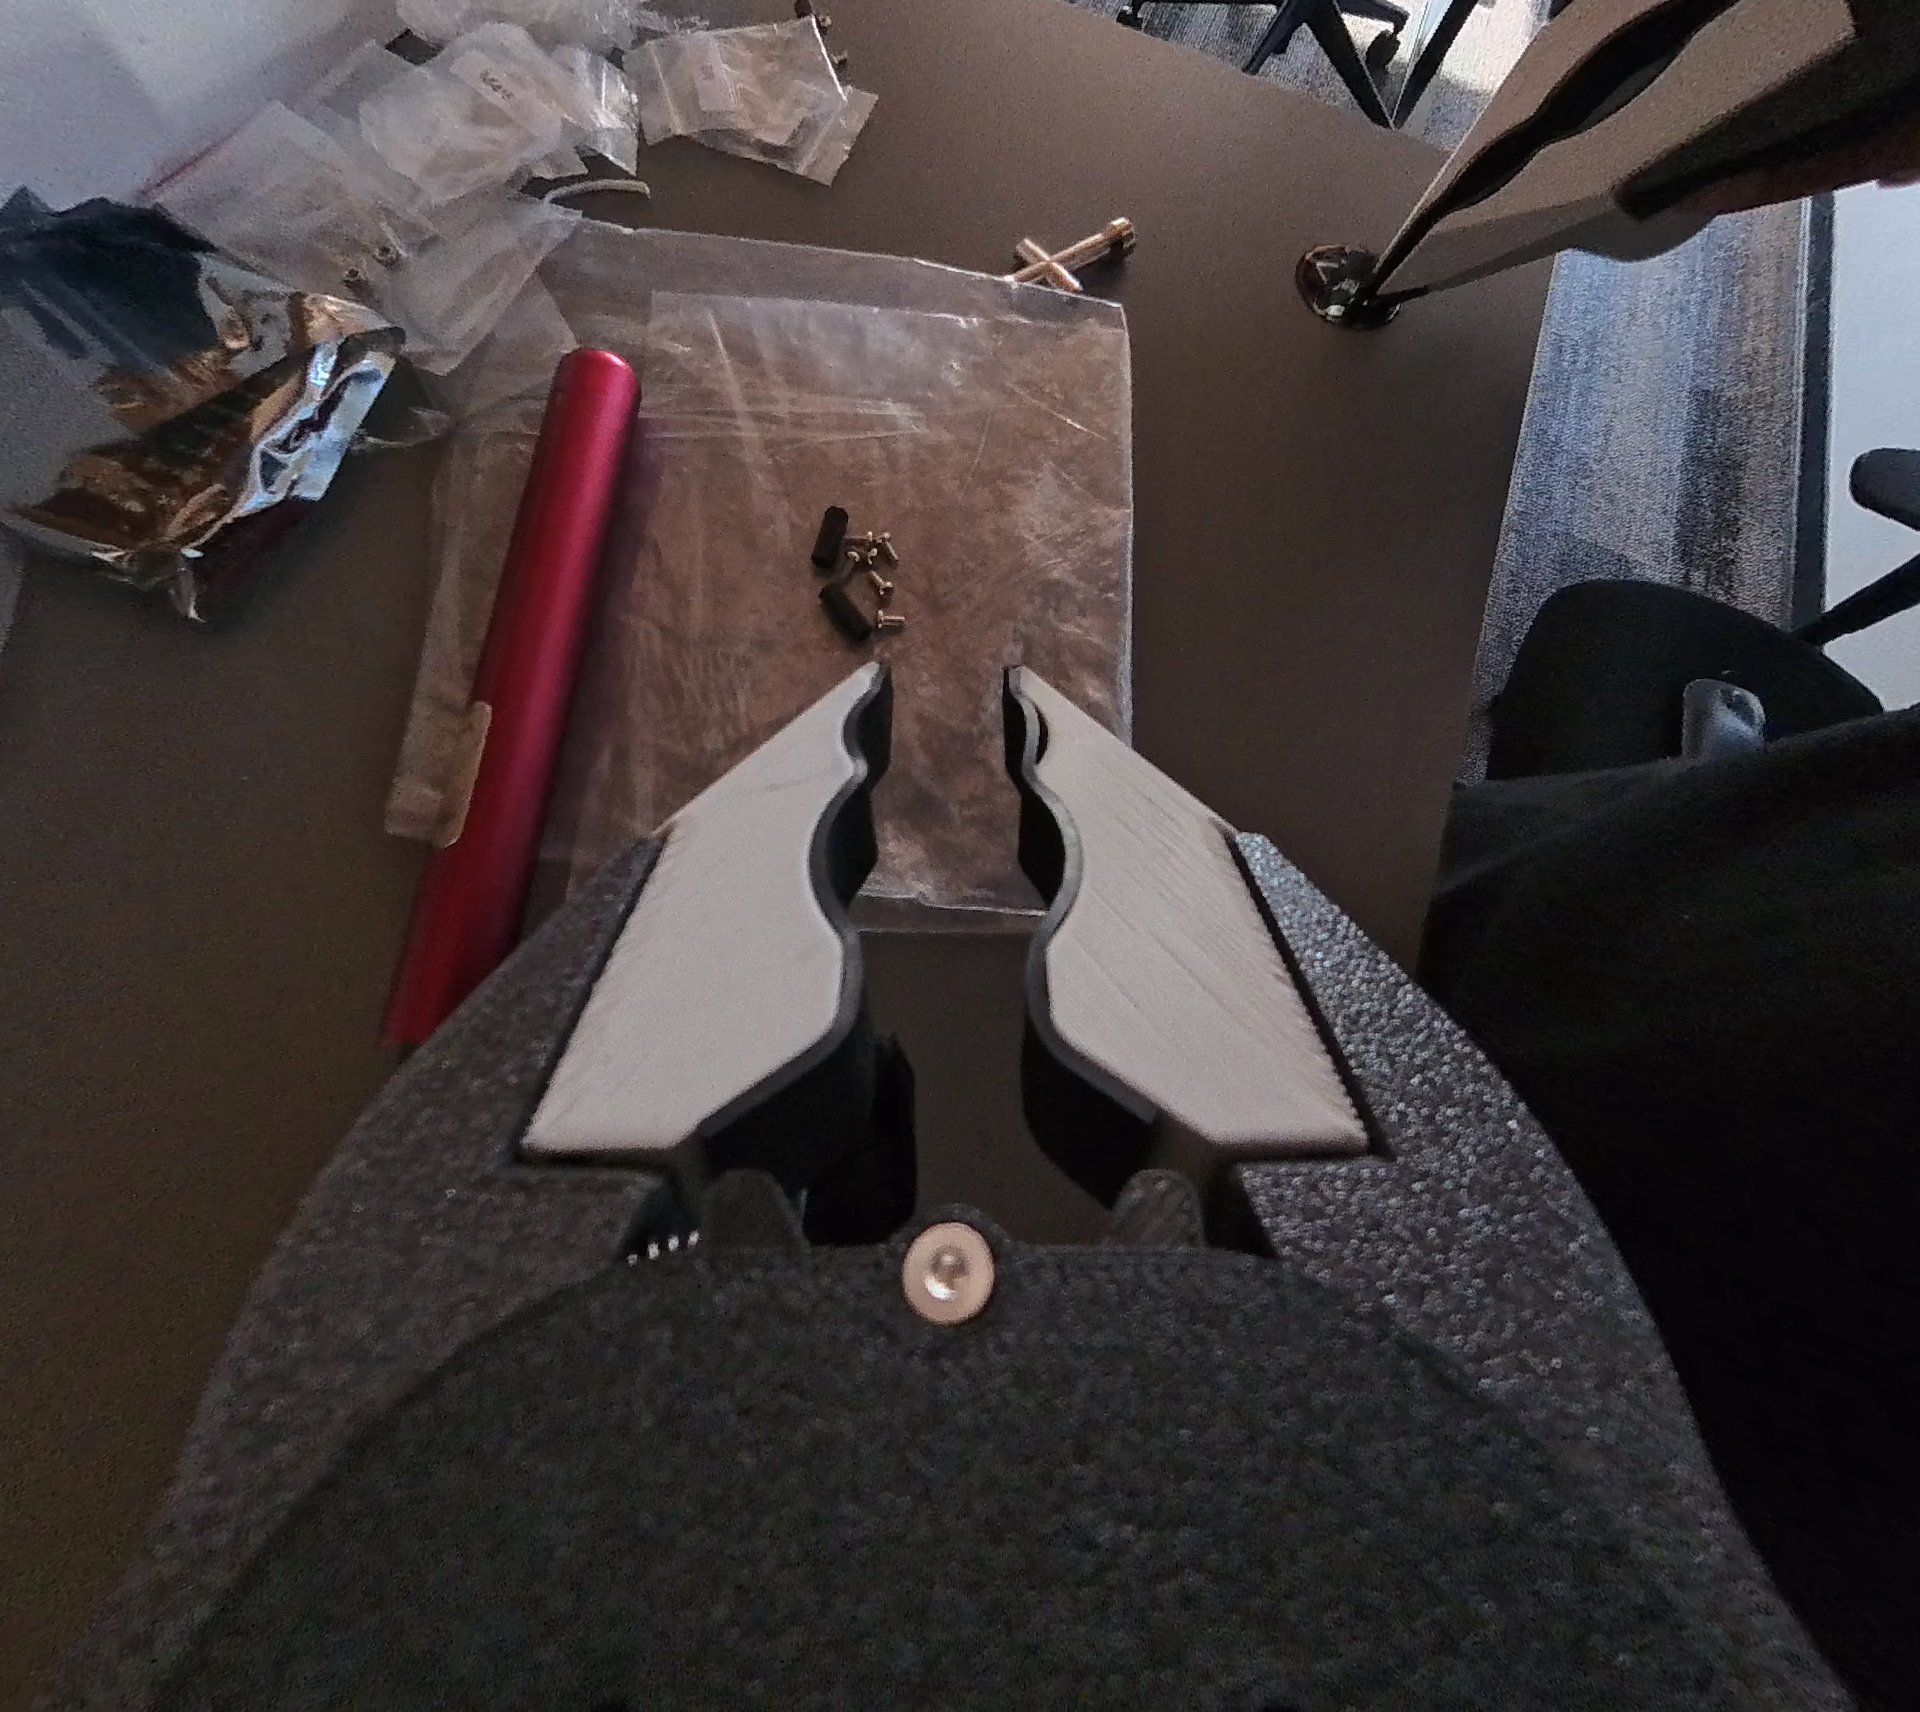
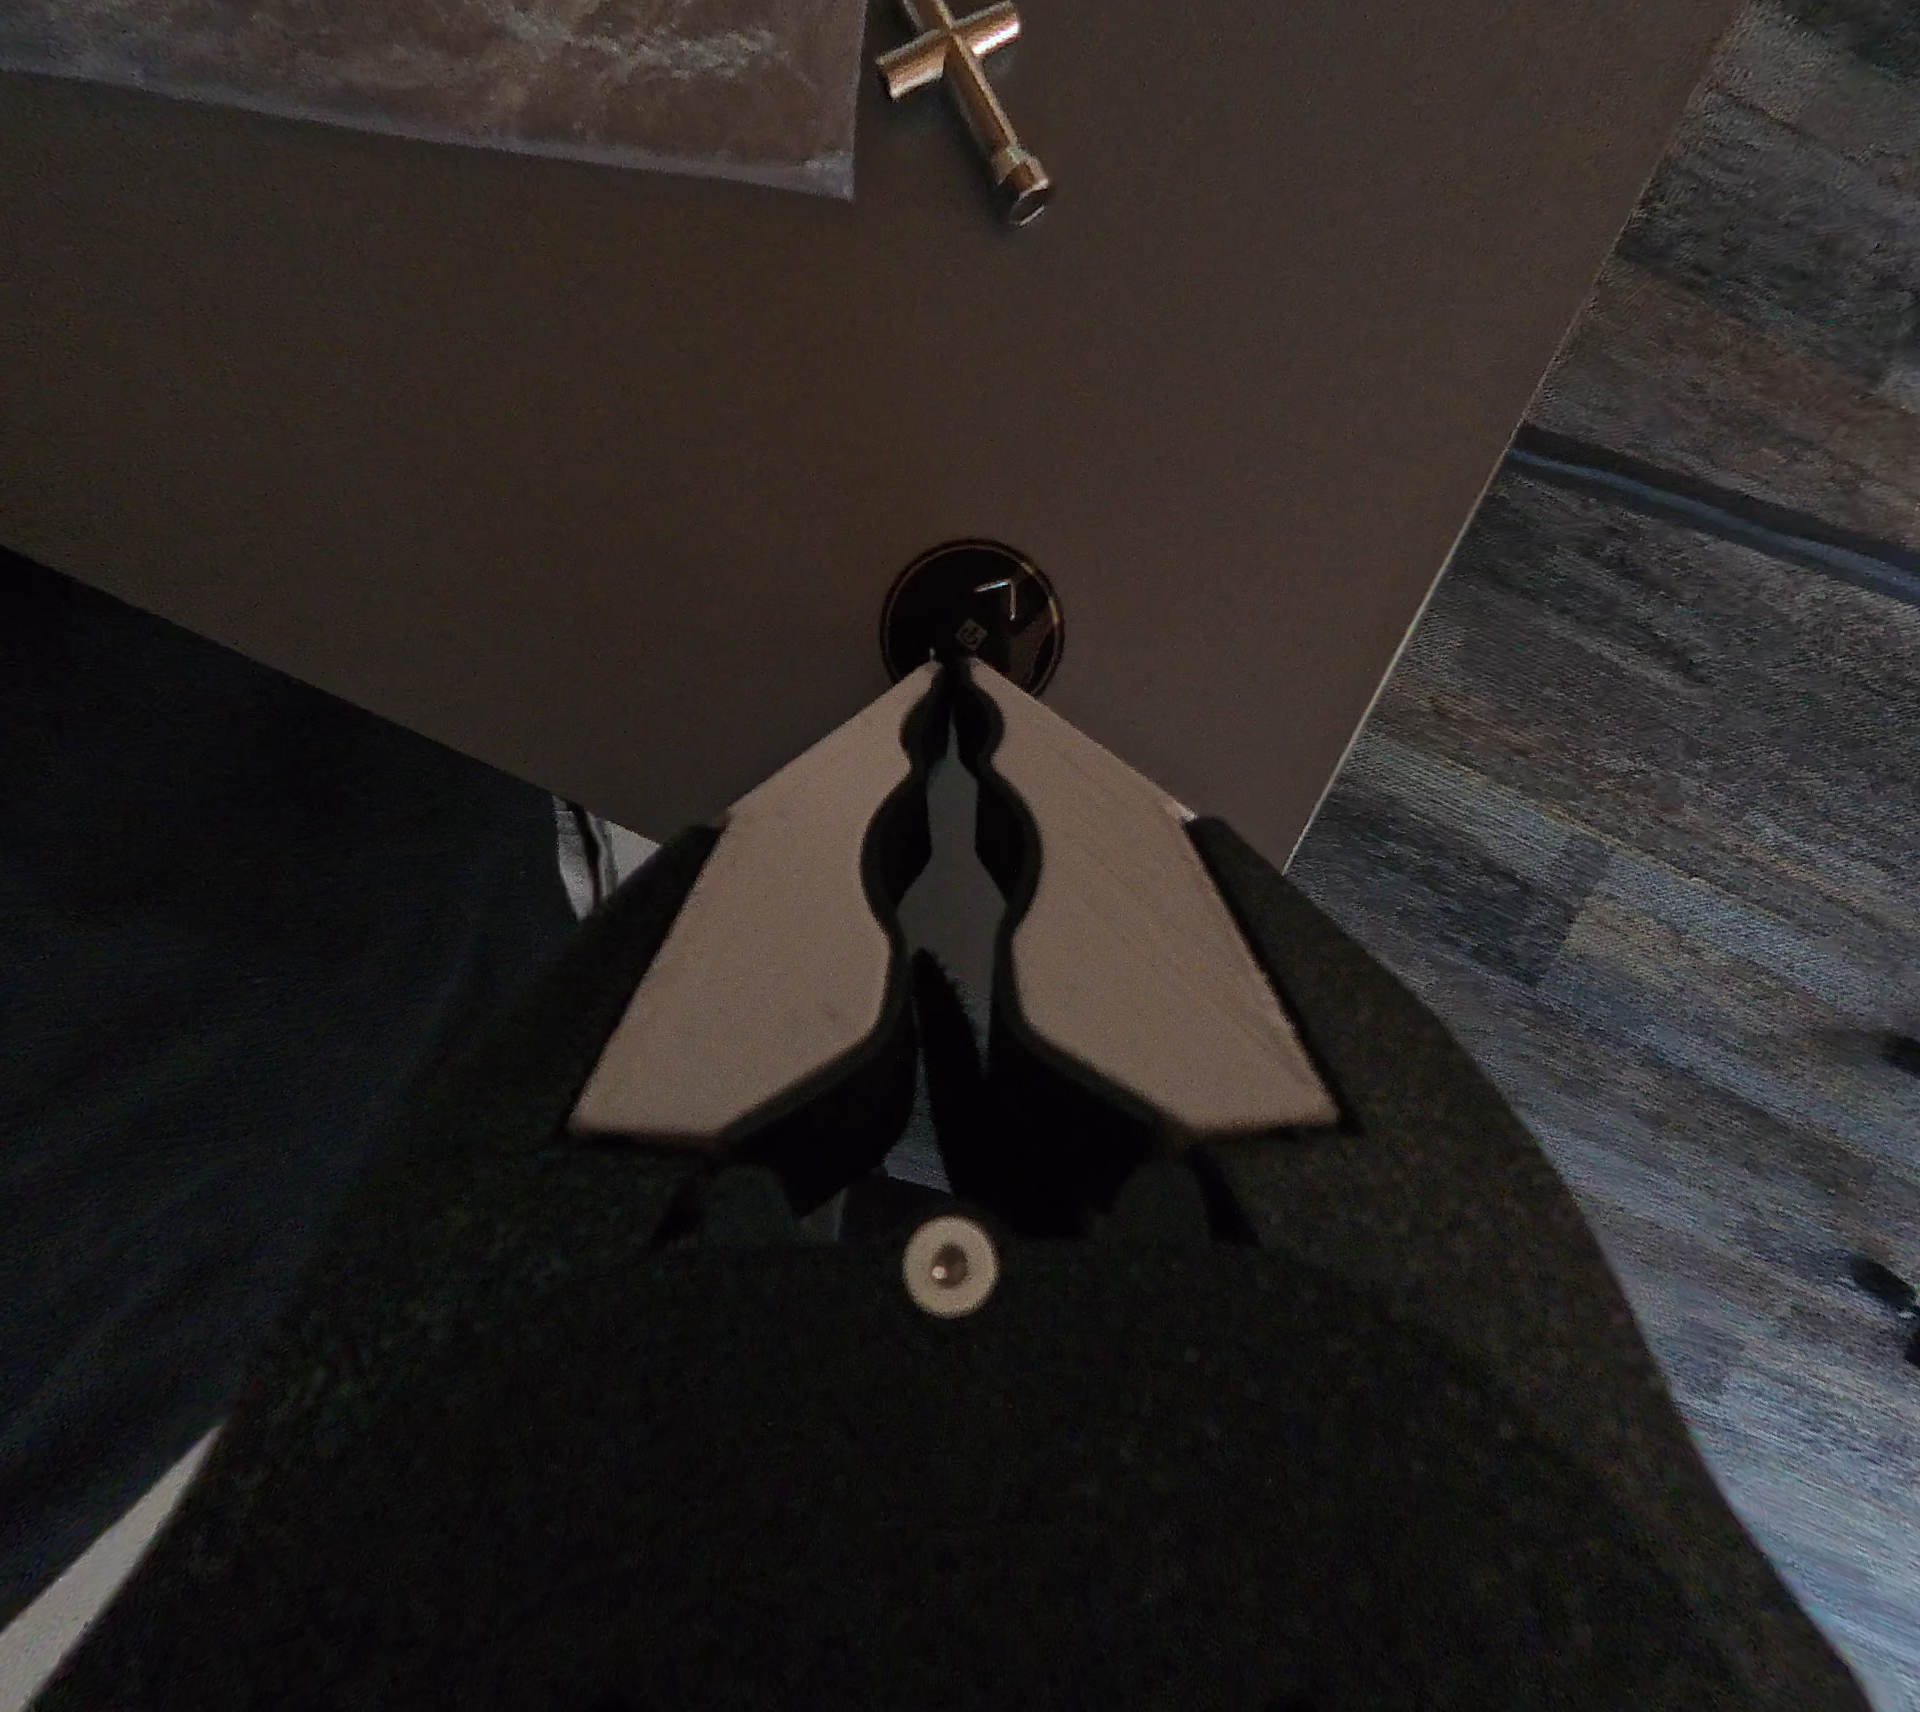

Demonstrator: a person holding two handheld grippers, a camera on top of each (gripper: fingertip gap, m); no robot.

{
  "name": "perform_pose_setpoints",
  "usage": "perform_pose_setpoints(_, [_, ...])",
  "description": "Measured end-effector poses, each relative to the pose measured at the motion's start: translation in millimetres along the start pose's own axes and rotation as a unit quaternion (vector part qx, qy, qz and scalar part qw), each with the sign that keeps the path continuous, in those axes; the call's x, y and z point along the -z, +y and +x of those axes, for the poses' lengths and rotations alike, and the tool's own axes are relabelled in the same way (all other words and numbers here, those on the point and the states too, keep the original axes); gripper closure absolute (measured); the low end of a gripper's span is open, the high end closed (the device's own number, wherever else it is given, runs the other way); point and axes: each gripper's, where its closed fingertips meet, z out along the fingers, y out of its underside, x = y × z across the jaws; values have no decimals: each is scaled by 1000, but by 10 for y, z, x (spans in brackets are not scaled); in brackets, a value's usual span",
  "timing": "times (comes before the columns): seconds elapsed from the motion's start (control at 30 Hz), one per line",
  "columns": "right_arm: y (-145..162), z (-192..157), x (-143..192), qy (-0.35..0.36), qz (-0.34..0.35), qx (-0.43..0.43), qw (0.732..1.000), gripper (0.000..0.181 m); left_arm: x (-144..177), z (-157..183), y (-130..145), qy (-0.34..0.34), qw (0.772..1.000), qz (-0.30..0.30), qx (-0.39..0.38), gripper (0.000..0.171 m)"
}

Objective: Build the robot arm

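In the left wrist view the left gripper (image 1: pixel 943 675) hangs with its tongs spread and empty above the near edge of a clear plastic bag (image 1: pixel 883 436) lying flat in the middle of the brown table (image 1: pixel 1299 519). On the bag, just ahead of the fingertips, sits a small cluster of screws and black bits (image 1: pixel 857 576); these look tiny, hard and light, apt to skid on the slick film, so a pinch would have to come straight down on one piece. A red tube (image 1: pixel 520 665) lies along the bag's left edge, rigid and smooth by the look of it, best taken across its middle. Crumpled foil and small bags crowd the table's far left corner. Toward the right edge the right gripper (image 1: pixel 1387 291) meets a round black disc (image 1: pixel 1340 286). In the right wrist view the right gripper (image 2: pixel 951 670) has its tongs pressed together, tips at the near rim of the disc (image 2: pixel 977 623); whether they pinch anything there cannot be told. A metal cross-shaped key (image 2: pixel 961 67) lies beyond, beside the bag's corner (image 2: pixel 520 0), stiff and fairly heavy by appearance.
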Motion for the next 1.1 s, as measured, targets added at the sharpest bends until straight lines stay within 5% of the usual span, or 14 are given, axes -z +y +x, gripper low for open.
perform_pose_setpoints(0.33, [-190, -8, -12, -4, 45, 3, 999, 181, 14, -23, 109, -1, 1000, -7, 15, 151])
perform_pose_setpoints(1.1, [-108, 67, -154, 15, -28, -12, 999, 181, 177, -44, 260, -14, 999, -14, 36, 151])
